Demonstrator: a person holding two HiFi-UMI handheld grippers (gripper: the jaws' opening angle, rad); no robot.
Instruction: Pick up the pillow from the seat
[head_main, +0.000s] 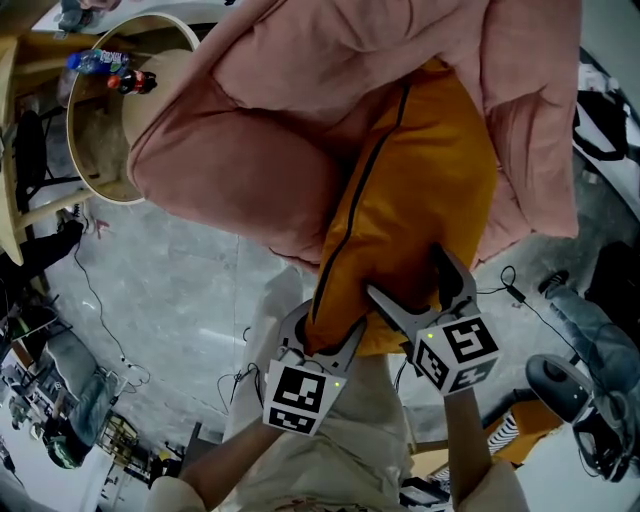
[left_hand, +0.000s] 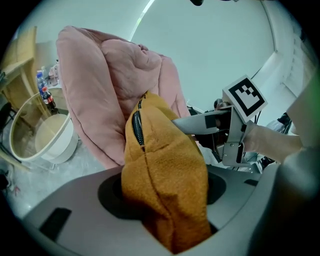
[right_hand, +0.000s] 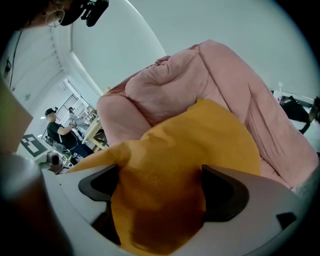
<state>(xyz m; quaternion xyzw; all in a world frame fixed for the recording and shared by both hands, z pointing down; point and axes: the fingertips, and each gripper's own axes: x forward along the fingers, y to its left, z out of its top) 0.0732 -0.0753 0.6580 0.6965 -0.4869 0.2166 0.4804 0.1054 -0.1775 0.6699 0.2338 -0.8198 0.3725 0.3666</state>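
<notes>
In the hollow of a pink cushioned seat (head_main: 230, 150), an orange pillow (head_main: 410, 190) with a dark zip rests, its lower end sticking out past the seat's front edge. The left tool (head_main: 325, 330) is clamped on that lower end, with fabric bunched between its jaws. The right tool (head_main: 403, 268), just beside it, has its jaws spread wide, and pillow fabric fills the gap. Bottles (head_main: 112, 68) stand off to the seat's side.
</notes>
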